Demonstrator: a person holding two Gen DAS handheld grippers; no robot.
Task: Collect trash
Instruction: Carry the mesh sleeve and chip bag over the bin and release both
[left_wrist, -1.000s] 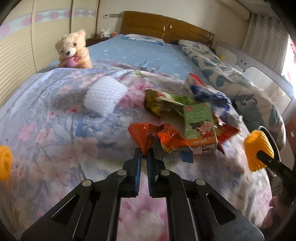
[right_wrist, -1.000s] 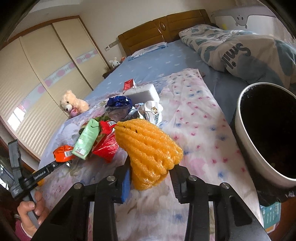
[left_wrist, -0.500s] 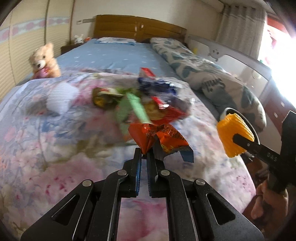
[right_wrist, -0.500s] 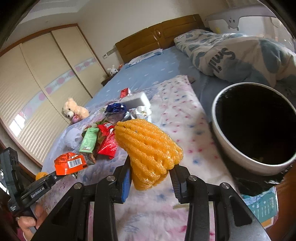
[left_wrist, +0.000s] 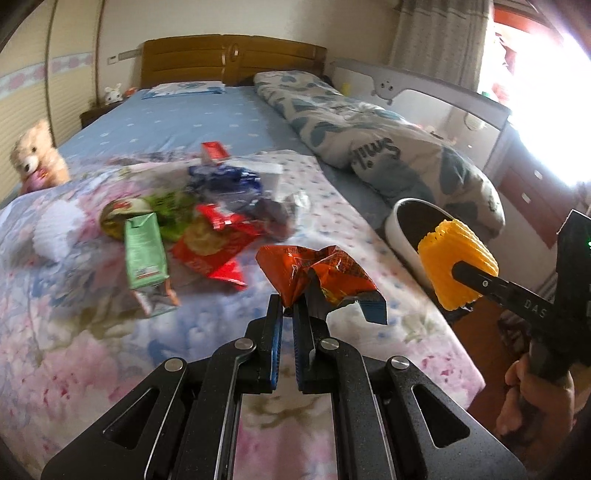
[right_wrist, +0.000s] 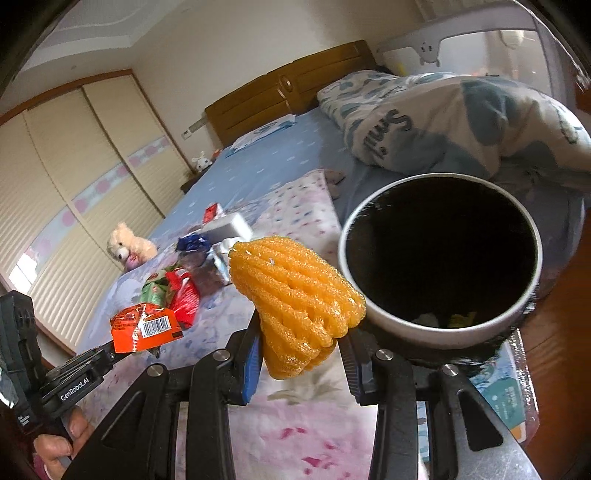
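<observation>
My left gripper (left_wrist: 289, 308) is clenched on a crumpled orange wrapper (left_wrist: 317, 275), pinched by one twisted corner so the rest of the foil fans out above and to the right of the tips. My right gripper (right_wrist: 301, 345) is clamped on a yellow foam fruit net (right_wrist: 295, 295), which is squeezed between the pads and bulges well above them. Both loads are off the floral bedspread (left_wrist: 92, 350).

The target is the white bin with a black liner (right_wrist: 437, 334), standing off the right edge of the bed. In the right wrist view its mouth sits just beyond and to the right of the foam net; a few scraps show at the bottom. In the left wrist view the bin (left_wrist: 402, 229) lies past the right gripper (left_wrist: 471, 275), so the right load is the nearer one.

Recommended procedure, as I judge it:
1. Bring the foam net fully over the opening before releasing; it is light and springy and may bounce off the rim.
2. Clear the right tool aside, then bring the wrapper in so the two tools do not collide.
3. Open the left jaws wide; thin foil may cling to a pad.

Remaining trash: a green carton (left_wrist: 144, 254), red packets (left_wrist: 214, 247), a blue wrapper (left_wrist: 225, 177) and a white foam net (left_wrist: 55, 232) on the bedspread.
</observation>
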